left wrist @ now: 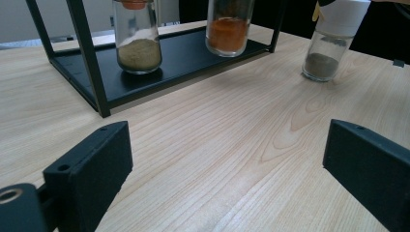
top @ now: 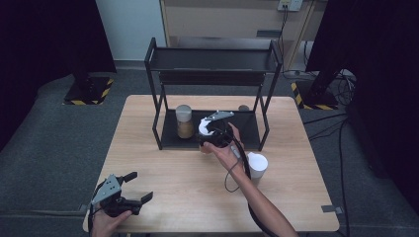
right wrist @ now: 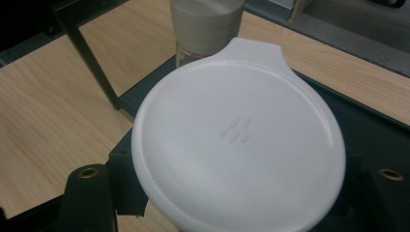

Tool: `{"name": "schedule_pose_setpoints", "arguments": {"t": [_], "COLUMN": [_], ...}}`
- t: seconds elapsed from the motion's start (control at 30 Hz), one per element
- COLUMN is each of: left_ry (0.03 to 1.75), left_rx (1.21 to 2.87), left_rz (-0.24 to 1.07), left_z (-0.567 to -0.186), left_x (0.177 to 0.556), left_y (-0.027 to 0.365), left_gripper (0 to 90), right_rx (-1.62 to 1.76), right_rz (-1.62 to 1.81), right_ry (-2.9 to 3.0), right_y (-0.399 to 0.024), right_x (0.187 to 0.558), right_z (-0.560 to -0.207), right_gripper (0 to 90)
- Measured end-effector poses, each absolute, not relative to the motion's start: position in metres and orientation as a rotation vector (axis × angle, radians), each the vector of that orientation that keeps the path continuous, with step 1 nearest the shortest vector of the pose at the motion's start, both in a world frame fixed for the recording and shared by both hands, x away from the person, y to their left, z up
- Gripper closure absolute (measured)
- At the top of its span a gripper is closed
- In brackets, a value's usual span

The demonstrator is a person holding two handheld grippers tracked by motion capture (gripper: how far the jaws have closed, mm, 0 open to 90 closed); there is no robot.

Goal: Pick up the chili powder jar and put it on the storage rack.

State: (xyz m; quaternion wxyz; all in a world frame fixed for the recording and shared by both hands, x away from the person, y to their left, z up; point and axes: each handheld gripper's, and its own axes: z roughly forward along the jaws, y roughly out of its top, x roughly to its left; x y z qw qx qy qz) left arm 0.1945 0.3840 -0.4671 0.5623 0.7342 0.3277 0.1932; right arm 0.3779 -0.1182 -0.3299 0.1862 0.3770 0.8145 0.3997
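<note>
A white-lidded glass jar of orange spice (right wrist: 239, 145) is held clamped in the right gripper (top: 213, 132) over the black metal rack's lower shelf (top: 247, 129), not yet released, while the left gripper (top: 129, 192) is kept open.

white lid (right wrist: 237, 140) | black rack (top: 212, 61) | orange spice jar (left wrist: 228, 29) | pale wood table (top: 163, 173)

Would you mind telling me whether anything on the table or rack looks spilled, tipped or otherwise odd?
Nothing stands out. The jars on the black rack stand upright, the jar on the table too, and no powder lies on the table.
</note>
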Motion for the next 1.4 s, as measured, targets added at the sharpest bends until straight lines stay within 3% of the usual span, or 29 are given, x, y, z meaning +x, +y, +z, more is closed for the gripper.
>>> {"name": "schedule_pose_setpoints", "arguments": {"t": [1.4], "left_ry": [0.778], "left_rx": [1.721], "left_rz": [0.45], "left_z": [-0.469], "left_x": [0.195], "left_y": [0.386], "left_gripper": [2.8], "right_rx": [1.188], "right_rz": [1.042], "right_ry": [2.208], "right_y": [-0.099], "right_x": [0.443], "right_z": [-0.356], "right_gripper": [31.1]}}
